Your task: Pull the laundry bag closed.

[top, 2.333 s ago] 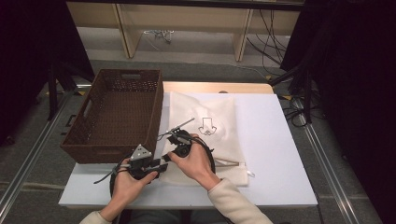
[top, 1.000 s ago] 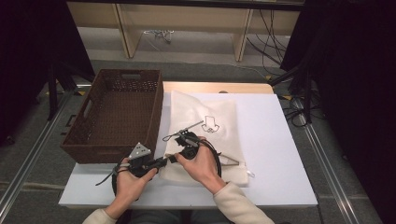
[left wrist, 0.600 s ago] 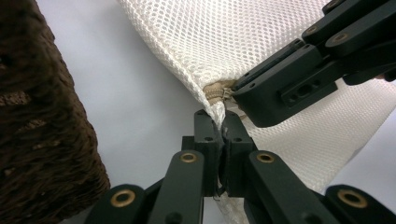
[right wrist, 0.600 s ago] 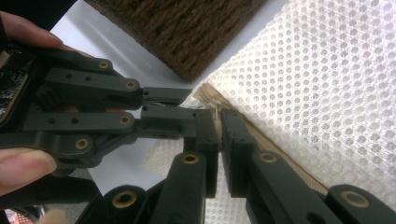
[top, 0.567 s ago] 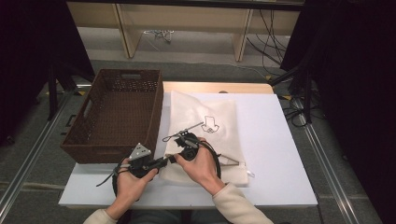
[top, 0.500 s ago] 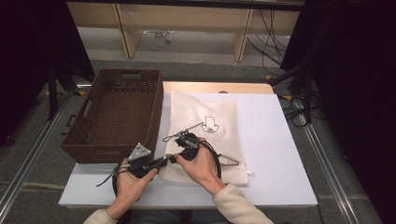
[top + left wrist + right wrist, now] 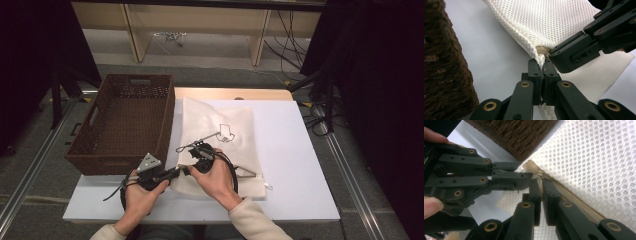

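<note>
A white mesh bag (image 7: 235, 130) with a small black print lies flat on the white table (image 7: 300, 165), its near left corner bunched up between my hands. My left gripper (image 7: 183, 170) is shut on that corner's mesh (image 7: 541, 60), seen close in the left gripper view (image 7: 542, 65). My right gripper (image 7: 187, 167) meets it tip to tip from the right, and its jaws are shut on the end of the bag's beige zipper (image 7: 574, 200) in the right gripper view (image 7: 541, 182). Each gripper view also shows the other gripper's black jaws crossing just beyond.
A dark brown wicker basket (image 7: 125, 120) stands on the table's left part, right beside the bag and my left hand. Bare white table surface lies to the right of the bag. Beyond the table are a wooden frame and loose cables on the floor.
My right hand and its gripper edged slightly to the right more than a second ago, and the bag's fabric shifted a little with it. Since then nothing has visibly moved.
</note>
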